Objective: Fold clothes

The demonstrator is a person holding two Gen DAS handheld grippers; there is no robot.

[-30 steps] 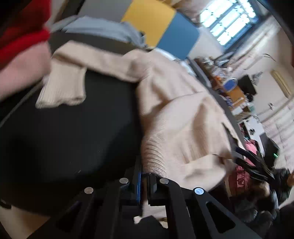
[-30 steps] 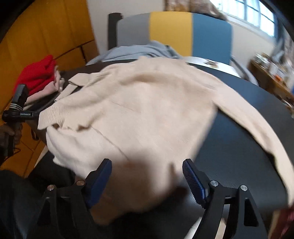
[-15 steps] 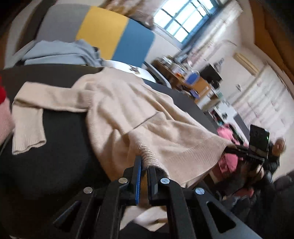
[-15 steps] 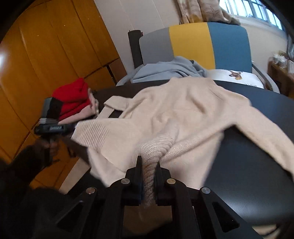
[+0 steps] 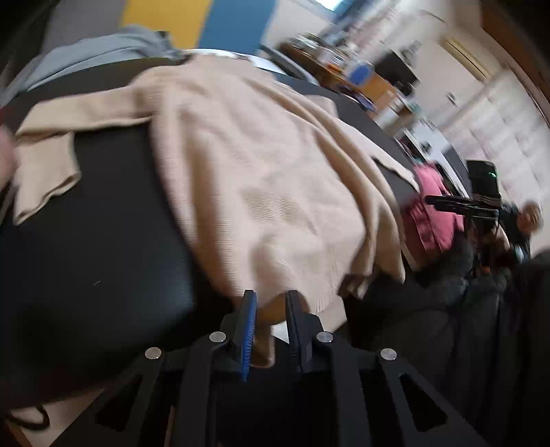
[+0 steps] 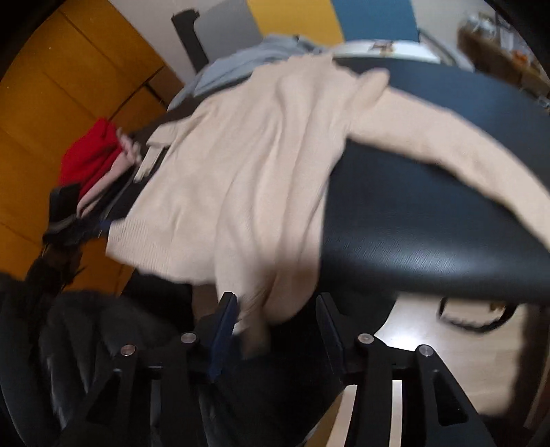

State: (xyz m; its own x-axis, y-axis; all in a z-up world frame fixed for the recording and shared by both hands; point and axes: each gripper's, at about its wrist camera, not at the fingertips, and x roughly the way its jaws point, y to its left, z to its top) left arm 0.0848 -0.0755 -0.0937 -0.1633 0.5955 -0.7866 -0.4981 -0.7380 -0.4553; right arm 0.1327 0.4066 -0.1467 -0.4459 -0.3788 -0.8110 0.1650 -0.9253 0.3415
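A beige knit sweater [image 5: 257,178] lies spread on the black table [image 5: 103,223], its hem hanging over the near edge. My left gripper [image 5: 270,302] sits at that hem, jaws slightly apart, with loose cloth drooping between them. In the right wrist view the same sweater [image 6: 257,154] drapes off the table [image 6: 429,223]. My right gripper [image 6: 276,306] is open wide below the hem, and a fold of cloth dangles between its fingers. One sleeve [image 6: 464,137] trails to the right across the table. The other sleeve [image 5: 44,165] lies at the left.
A red garment [image 6: 89,154] on a pink one sits at the table's left end. A blue-grey garment [image 6: 247,58] lies at the far edge before a grey, yellow and blue chair [image 6: 371,17]. A pink garment [image 5: 429,213] is off the table's right side.
Both grippers held the sweater's hem bunched half a second ago. Now both have opened and dropped below the table edge, and the hem hangs loose.
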